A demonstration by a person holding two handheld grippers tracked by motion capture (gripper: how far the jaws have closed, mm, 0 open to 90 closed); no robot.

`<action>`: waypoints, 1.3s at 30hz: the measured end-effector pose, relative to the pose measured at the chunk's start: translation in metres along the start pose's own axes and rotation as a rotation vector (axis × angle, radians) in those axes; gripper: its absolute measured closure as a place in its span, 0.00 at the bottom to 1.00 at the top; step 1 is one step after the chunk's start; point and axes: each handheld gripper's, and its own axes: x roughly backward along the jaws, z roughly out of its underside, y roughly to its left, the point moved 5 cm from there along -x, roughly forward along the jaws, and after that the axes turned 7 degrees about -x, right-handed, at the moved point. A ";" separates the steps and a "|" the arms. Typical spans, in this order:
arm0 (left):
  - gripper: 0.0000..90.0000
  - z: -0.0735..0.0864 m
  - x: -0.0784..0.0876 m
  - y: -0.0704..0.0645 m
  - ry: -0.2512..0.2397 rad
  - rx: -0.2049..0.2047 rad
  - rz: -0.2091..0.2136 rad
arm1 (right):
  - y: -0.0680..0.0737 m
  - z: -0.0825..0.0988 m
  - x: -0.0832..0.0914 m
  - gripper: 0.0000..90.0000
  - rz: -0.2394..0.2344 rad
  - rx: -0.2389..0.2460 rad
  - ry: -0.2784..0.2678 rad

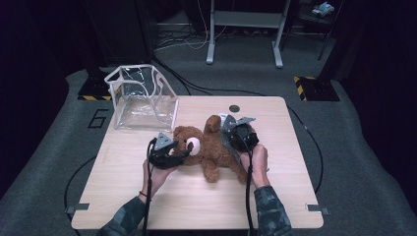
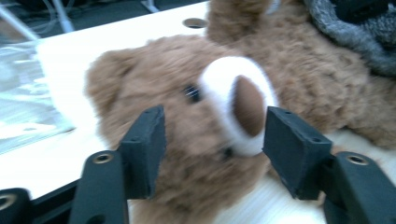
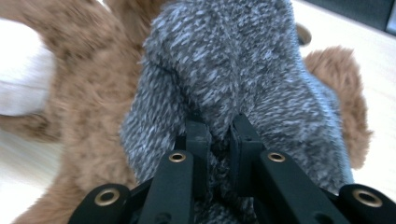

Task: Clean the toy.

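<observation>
The desk carried a brown teddy bear lying near its middle, head toward the person's left, with a clear plastic bag standing at the far left corner, partly over the edge. Both forearms came in from the near edge, angled forward, leaving the near half of the desk bare.

The right claw was pinched together on a fold of grey knitted cloth that lay over the bear's body; in the high view that claw sat over the torso and hid the cloth and much of the belly. The left claw pointed at the bear's face, its jaws apart on either side of the white muzzle, not pressing on it. The far leg and the head's underside were hard to make out. Both gripper views were blurred at the fur.
</observation>
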 end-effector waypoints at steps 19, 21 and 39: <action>0.64 0.057 -0.031 0.011 0.119 0.139 0.109 | -0.019 0.013 -0.001 0.91 0.066 0.018 0.012; 0.64 0.056 -0.033 0.007 0.110 0.131 0.116 | -0.013 0.009 0.009 0.91 0.037 0.014 -0.004; 0.29 0.055 -0.019 0.020 0.130 0.035 0.065 | 0.093 -0.043 0.010 0.90 -0.152 0.138 -0.076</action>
